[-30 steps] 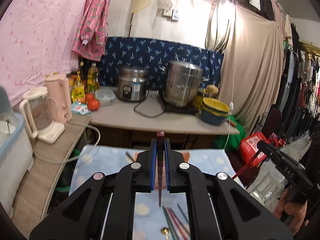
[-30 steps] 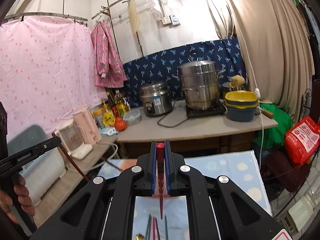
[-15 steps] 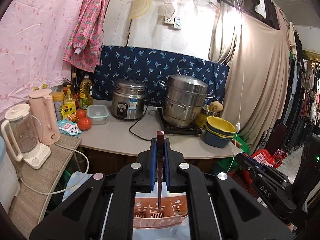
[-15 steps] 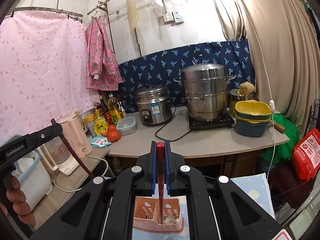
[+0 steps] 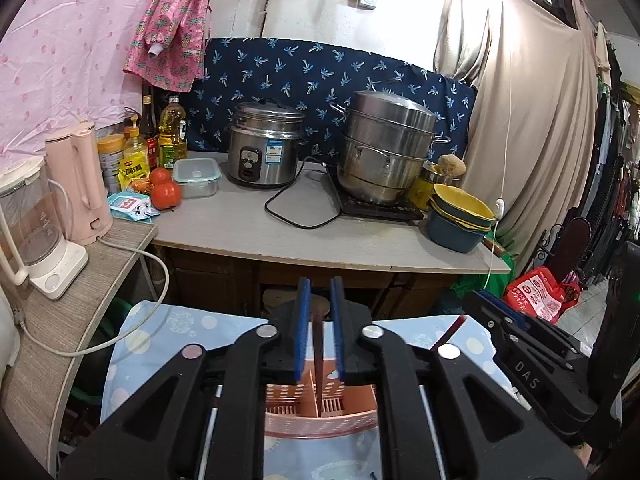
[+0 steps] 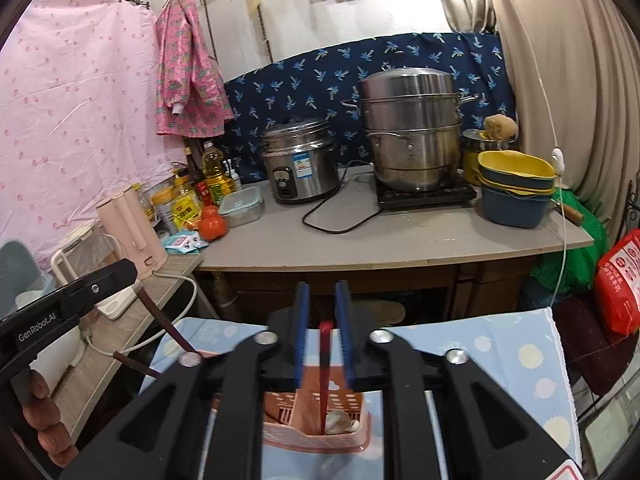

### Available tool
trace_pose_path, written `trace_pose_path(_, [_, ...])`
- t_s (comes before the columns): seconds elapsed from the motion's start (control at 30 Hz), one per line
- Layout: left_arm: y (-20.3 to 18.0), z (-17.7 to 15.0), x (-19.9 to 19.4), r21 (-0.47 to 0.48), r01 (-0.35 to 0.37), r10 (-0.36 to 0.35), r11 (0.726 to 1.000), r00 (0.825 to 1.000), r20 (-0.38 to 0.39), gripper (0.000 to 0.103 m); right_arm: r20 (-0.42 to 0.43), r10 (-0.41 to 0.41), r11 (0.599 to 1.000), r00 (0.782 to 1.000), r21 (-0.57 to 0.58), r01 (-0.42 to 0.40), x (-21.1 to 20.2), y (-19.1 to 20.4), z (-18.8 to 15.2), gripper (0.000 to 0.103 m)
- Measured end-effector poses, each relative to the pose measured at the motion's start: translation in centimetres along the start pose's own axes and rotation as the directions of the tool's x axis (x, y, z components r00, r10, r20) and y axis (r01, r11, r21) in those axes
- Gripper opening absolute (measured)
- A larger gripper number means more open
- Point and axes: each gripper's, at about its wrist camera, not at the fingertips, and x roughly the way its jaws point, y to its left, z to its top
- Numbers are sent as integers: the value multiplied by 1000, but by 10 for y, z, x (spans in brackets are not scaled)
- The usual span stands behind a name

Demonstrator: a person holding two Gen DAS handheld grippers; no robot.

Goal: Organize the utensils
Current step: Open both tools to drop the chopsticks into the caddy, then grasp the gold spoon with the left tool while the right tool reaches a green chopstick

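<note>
Left gripper (image 5: pixel 319 330) parted, dark chopstick (image 5: pixel 318 356) standing loose between pads, tip down in pink basket (image 5: pixel 320 414). Right gripper (image 6: pixel 323 334) parted, red chopstick (image 6: pixel 325 368) loose between pads, tip in basket (image 6: pixel 316 436) on table (image 6: pixel 520 352).

Both grippers point forward and slightly down, side by side. The left gripper (image 5: pixel 320 332) has its jaws parted, blue pads (image 5: pixel 301 332) standing apart. The right gripper (image 6: pixel 323 336) is likewise spread. A hand (image 6: pixel 38 420) grips the left handle.
</note>
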Motion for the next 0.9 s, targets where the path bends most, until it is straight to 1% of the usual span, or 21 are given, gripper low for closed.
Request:
trace_pose_path(0.03, [2, -1, -1, -8, -6, 6, 1000, 1000, 0, 29, 6, -3, 1000, 1000, 8, 2, -3, -2, -1, 33])
trace_pose_path(0.1, [4, -3, -5, -17, -18, 18, 1000, 1000, 4, 38, 15, -12, 1000, 1000, 9, 12, -9, -5, -3, 35])
trace_pose_path(0.3, [11, -15, -27, -36, -27, 27, 999, 1000, -1, 38, 25, -18, 1000, 1000, 14, 18, -38, -12, -14, 36])
trace_pose_path(0.43, [14, -32, -48, -36, -34, 33, 999, 999, -13, 38, 14, -29, 1000, 999, 6, 28, -63, -16, -31, 36])
trace_pose_path(0.57, [16, -61, -70, -26, -46, 45, 999, 998, -40, 38, -10, -49, 999, 999, -4, 48, -89, -19, -60, 36])
trace_pose_path(0.73, [19, -109, -92, -33, -45, 42, 998, 994, -102, 38, -62, -74, 997, 995, -8, 73, -122, -26, -109, 36])
trace_pose_path(0.9, [15, -166, -104, -46, -30, 21, 998, 980, -196, 38, -128, -89, 996, 988, 1, 90, -149, -33, -162, 36])
